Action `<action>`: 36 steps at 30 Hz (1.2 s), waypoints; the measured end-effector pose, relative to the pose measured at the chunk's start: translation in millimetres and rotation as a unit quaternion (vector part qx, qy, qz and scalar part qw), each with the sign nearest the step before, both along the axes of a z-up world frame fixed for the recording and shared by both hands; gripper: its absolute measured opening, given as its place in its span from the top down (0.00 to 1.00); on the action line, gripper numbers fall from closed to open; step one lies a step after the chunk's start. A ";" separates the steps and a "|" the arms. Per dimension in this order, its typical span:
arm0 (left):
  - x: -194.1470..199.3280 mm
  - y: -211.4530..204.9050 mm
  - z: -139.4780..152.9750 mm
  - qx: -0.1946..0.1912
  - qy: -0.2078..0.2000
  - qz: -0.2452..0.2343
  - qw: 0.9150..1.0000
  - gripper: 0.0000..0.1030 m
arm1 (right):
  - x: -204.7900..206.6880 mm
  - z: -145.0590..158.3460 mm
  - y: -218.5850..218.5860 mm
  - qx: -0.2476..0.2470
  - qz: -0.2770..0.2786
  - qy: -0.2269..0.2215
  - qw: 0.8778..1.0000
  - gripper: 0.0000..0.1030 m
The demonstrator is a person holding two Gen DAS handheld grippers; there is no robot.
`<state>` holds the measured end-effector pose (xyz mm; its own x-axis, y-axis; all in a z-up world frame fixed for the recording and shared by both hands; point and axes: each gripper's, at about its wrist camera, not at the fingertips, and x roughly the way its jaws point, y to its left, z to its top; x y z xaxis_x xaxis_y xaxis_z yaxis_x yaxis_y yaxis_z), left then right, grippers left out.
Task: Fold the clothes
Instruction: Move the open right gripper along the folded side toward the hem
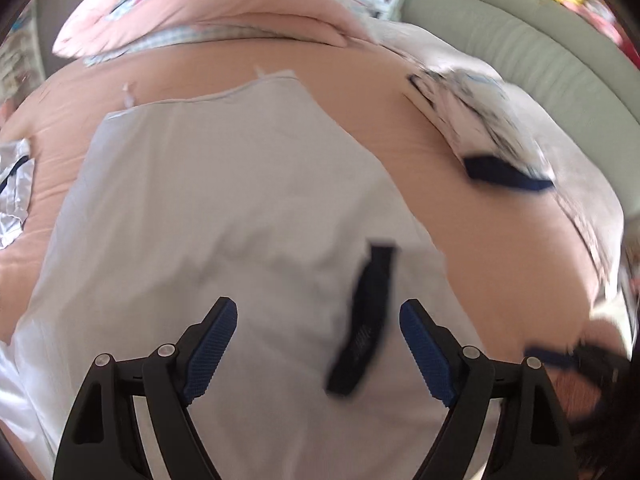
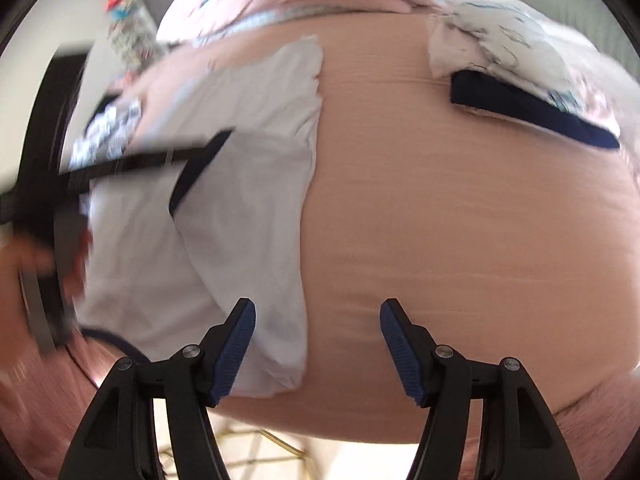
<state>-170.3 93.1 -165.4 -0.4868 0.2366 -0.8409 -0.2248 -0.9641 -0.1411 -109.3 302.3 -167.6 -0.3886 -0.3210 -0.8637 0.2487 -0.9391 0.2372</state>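
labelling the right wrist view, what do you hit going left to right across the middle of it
black strap → white garment → bare pink bedsheet → folded patterned garment with a navy band, which sits higher up at the right.

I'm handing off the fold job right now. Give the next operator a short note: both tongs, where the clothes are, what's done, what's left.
Left tongs: open, empty, above the white garment.
Right tongs: open, empty, over the garment's right edge and bare pink bedsheet.
White garment with dark navy trim lies spread on the bed, apparently partly folded.
Patterned garment lies toward the far right, near the pink bedding.
Left: finish folding the white garment, then probably the rest.
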 end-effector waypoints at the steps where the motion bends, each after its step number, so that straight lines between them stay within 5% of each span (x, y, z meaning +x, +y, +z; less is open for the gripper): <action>1: 3.3 -1.0 -3.6 -0.006 -0.003 0.003 1.000 0.18 | -1.8 -0.9 1.0 -0.011 -0.007 0.000 1.000 0.37; 8: 10.4 -22.8 -18.5 -0.028 -0.019 0.096 0.995 0.19 | 1.9 -13.3 -15.4 0.044 0.015 -0.007 0.999 0.38; 11: 24.5 -5.3 -9.7 0.004 -0.009 0.051 0.999 0.19 | 7.8 -12.7 -13.3 0.039 0.007 -0.002 0.999 0.38; 15: 39.5 28.7 -18.6 -0.025 -0.001 -0.004 1.000 0.19 | 5.8 -11.4 -9.2 -0.003 -0.016 -0.006 1.000 0.38; 21: 43.0 42.8 -21.1 -0.108 -0.010 0.022 0.994 0.18 | -0.7 -15.0 -19.8 0.022 -0.017 -0.007 1.000 0.49; 27: 54.0 38.3 -9.4 -0.077 0.010 0.025 0.997 0.18 | 7.6 -8.3 -29.8 0.060 -0.012 0.019 0.998 0.49; 32: 49.7 33.7 -28.5 -0.111 0.000 0.050 0.993 0.18 | 9.9 -13.5 -40.0 0.084 -0.013 0.012 0.996 0.49; 36: 44.6 27.0 -30.1 -0.101 -0.007 0.059 0.993 0.18 | 16.6 -9.4 -36.0 0.101 -0.008 0.010 0.995 0.49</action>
<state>-125.8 120.1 -195.5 -0.4888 0.0037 -0.8724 -0.1074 -0.9926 0.0560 -92.7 266.3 -177.0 -0.4101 -0.1361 -0.9018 0.2358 -0.9710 0.0393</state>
